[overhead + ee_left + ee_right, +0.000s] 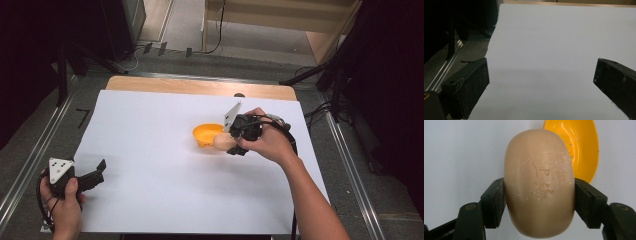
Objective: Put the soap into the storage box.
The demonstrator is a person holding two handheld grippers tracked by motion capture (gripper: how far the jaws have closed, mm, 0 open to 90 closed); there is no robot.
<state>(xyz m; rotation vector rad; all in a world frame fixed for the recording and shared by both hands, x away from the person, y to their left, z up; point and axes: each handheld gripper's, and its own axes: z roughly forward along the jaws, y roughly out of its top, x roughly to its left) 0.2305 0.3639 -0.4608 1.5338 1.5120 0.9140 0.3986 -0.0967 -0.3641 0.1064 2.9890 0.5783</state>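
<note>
A tan oval bar of soap [539, 182] with stamped lettering is pinched across its width by my right gripper [539, 202]. In the high view the soap [223, 141] hangs just off the near right rim of an orange-yellow dish [206, 135], and my right gripper [231, 142] points left toward it. The dish [579, 147] lies behind the soap, up and to the right, with small holes in its floor. My left gripper [102, 167] rests at the sheet's near left edge, jaws wide apart [541, 85] and nothing between them.
A white sheet [165, 165] covers the wooden table [200, 86]. Metal rails [35, 150] run along both sides of the table. Dark stands and cables crowd the floor beyond the far edge.
</note>
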